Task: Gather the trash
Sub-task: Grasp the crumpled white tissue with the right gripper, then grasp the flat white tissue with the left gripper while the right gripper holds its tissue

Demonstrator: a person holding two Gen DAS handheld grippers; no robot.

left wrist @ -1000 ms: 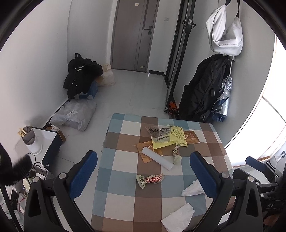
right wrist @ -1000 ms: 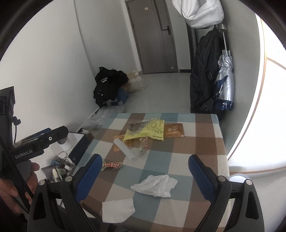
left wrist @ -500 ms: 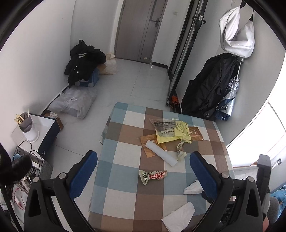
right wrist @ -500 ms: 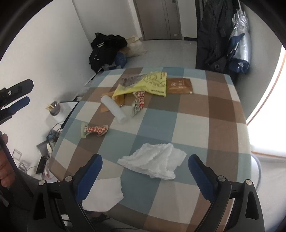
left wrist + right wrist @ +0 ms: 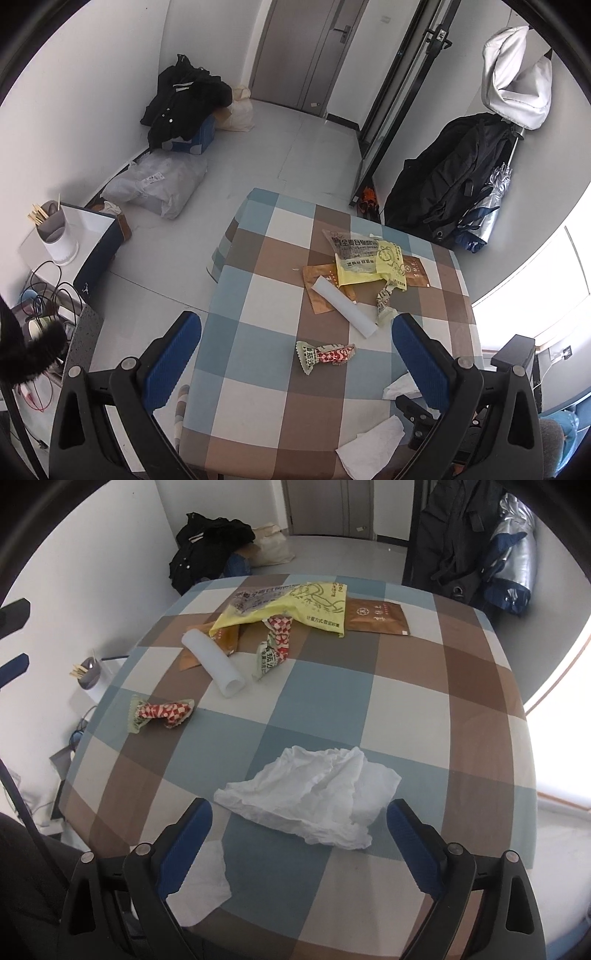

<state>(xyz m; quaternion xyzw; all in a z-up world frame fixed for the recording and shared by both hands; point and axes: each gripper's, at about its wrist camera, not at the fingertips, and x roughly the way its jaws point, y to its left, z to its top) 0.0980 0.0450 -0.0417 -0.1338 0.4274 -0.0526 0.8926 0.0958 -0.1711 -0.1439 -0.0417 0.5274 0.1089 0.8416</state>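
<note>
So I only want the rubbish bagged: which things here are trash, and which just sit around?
Trash, on the table:
crumpled tissue
flat tissue
red checked wrapper
white tube
yellow bag
brown sachet

Lying about:
black jacket
chopstick holder
umbrella

Right gripper (image 5: 298, 843) at frame bottom, jaws wide and closing, nothing pinched. Crumpled white tissue (image 5: 314, 794) on checkered tablecloth (image 5: 424, 709) just above the blue pads (image 5: 186, 840), centre frame. Second flat tissue (image 5: 203, 886) lower left at table edge. Upper left: red-checked wrapper (image 5: 160, 712), white tube (image 5: 218, 664), second wrapper (image 5: 273, 646), yellow bag (image 5: 295, 605). Brown packet (image 5: 376, 617) upper centre.
</note>
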